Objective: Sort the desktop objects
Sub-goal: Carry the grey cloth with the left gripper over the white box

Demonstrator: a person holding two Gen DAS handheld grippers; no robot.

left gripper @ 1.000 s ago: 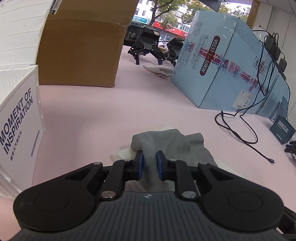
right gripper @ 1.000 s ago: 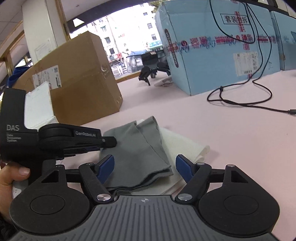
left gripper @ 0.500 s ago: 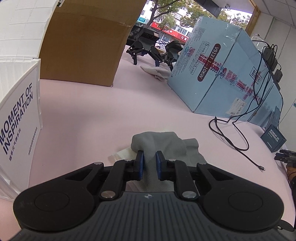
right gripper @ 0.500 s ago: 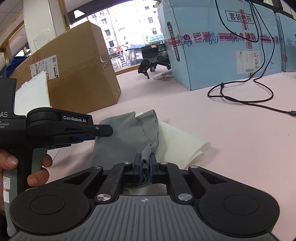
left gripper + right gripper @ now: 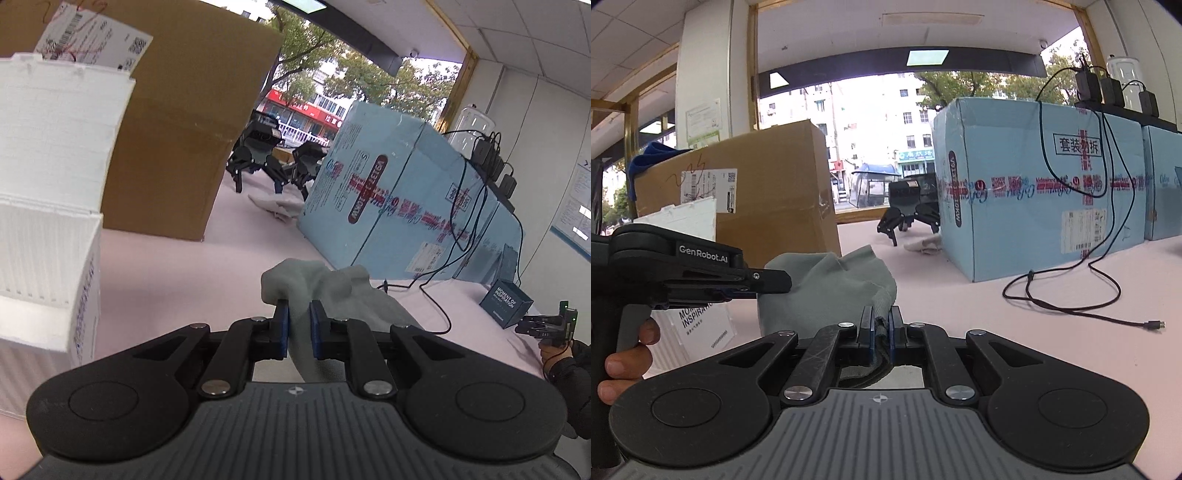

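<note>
**Inspector:** Reporting left to right. At nine o'clock in the left wrist view a white foam box is standing, with a brown carton behind it at eleven. The left gripper is pinching the grey cloth between its blue pads, jaws nearly closed, a thick fold filling the gap.

**Clerk:** And the right side?

**Inspector:** The right gripper is clamping another edge of the same cloth, jaws all but touching with only fabric between them. A hand is gripping the left tool's handle at eight o'clock in that view.

**Clerk:** Where is the cloth sitting?

**Inspector:** It is hanging between the two tools and appears to be clear of the pink table. A blue carton is standing at one o'clock, and a black cable is trailing across the table at three.

**Clerk:** Which step is under way?

**Inspector:** In my judgement, the cloth is being lifted for sorting. The next move is calling for both grips holding firm while the cloth is being carried to its place; I cannot tell where that place is. The cable is lying near enough to snag.
</note>
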